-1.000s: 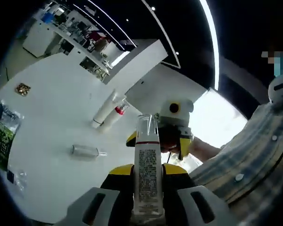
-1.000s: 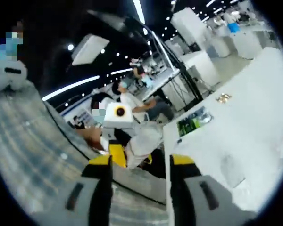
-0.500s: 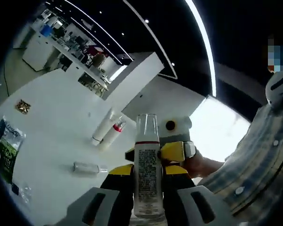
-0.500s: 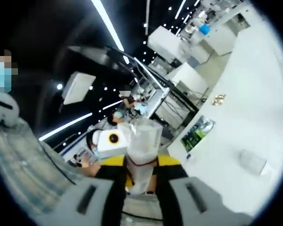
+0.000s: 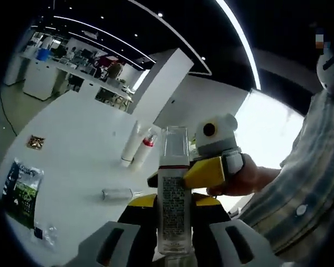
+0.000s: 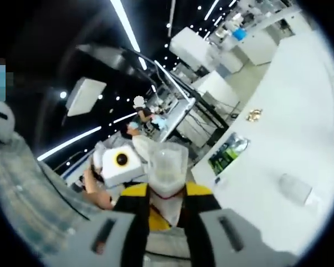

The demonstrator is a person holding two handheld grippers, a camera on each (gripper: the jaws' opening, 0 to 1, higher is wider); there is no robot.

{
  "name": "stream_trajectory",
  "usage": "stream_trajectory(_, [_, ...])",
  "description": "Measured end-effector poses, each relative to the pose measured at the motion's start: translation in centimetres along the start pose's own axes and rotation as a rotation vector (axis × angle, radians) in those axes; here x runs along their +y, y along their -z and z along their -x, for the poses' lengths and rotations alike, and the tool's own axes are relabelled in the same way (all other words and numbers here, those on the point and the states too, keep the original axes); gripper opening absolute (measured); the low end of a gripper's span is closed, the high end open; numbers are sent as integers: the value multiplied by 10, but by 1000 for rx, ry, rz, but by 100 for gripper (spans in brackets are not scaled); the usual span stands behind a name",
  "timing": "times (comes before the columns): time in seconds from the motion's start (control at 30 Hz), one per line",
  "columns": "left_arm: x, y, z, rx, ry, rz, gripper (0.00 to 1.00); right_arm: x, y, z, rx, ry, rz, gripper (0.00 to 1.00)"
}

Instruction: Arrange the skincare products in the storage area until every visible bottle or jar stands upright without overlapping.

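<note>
While we hold the labelled bottle (image 5: 173, 208) up off the white table (image 5: 78, 156), both grippers appear to have a claim on it: the left gripper (image 5: 173, 222) has its jaws closed against the lower body, and the right gripper (image 6: 166, 214), seen from its own camera, has its jaws drawn in on the neck just under the clear cap (image 6: 167, 164). In the left gripper view the right gripper (image 5: 203, 173) comes in from the side at cap height. We judge the main risk to be this shared grip: if our two hands pull or twist in different directions, the clear cap may pop off or the bottle may slip from one pair of jaws and drop. Letting go with one gripper before the other grips firmly would do the same. On the table lie a small clear bottle (image 5: 118, 194), a white tube (image 5: 131, 144) and a red-collared bottle (image 5: 145, 147) just beside each other, all on their sides, so setting ours down close to them could knock or overlap them. A green packet (image 5: 21, 192) sits well apart.
</note>
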State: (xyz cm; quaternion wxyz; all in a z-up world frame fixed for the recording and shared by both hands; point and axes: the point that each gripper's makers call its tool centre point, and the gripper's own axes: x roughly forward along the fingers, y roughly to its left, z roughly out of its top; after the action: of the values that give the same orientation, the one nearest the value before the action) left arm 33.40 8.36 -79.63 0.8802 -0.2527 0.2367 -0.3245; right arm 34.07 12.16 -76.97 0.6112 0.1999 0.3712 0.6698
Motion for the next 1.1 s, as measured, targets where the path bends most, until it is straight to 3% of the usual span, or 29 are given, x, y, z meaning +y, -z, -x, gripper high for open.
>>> stream_trajectory(0.33, [15,-6,7,-11,-63,-8,24,2,-7,-15,62,2,134,21])
stream_trajectory(0.6, [27,-1,8,4,-132,-52,35,-4,-3,-11,55,8,133,21])
stream_trajectory(0.83, [33,-3,2,-2,-157,-44,44,-10,-19,8,-8,61,196,21])
stream_trajectory(0.9, [35,0,0,13,-180,-47,47,-21,-21,18,-35,111,238,21])
stream_trajectory(0.97, [33,2,2,22,-186,-57,47,-26,-23,25,-55,130,224,21])
stream_trajectory(1.03, [33,4,5,11,-193,-54,47,-31,-31,34,-107,142,240,21])
stream_trajectory(1.1, [35,9,9,-6,-204,-22,47,-44,-35,45,-124,202,276,21])
